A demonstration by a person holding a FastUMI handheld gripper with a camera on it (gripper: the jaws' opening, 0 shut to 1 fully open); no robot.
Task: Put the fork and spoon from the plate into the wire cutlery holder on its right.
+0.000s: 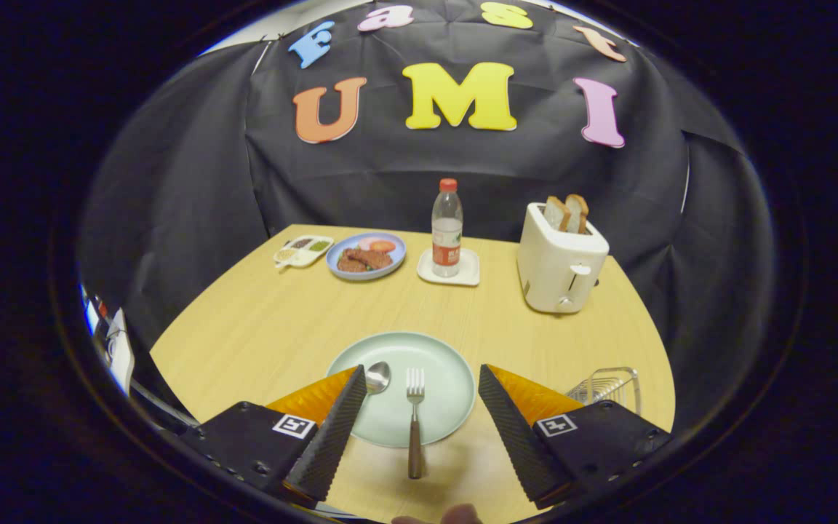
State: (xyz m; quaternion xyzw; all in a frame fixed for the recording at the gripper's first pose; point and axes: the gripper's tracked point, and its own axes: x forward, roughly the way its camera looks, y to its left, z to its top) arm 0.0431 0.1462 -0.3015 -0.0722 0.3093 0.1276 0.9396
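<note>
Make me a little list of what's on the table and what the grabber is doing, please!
gripper: open, fingers spread above the near side of the plate, holding nothing
fork: between the fingers, tines on the plate, handle sticking out over the near rim
spoon: on the plate, beside one finger
plate: pale green, near edge of the table
wire cutlery holder: right of the plate, nothing seen inside
further back: toaster with bread, water bottle, blue food plate
</note>
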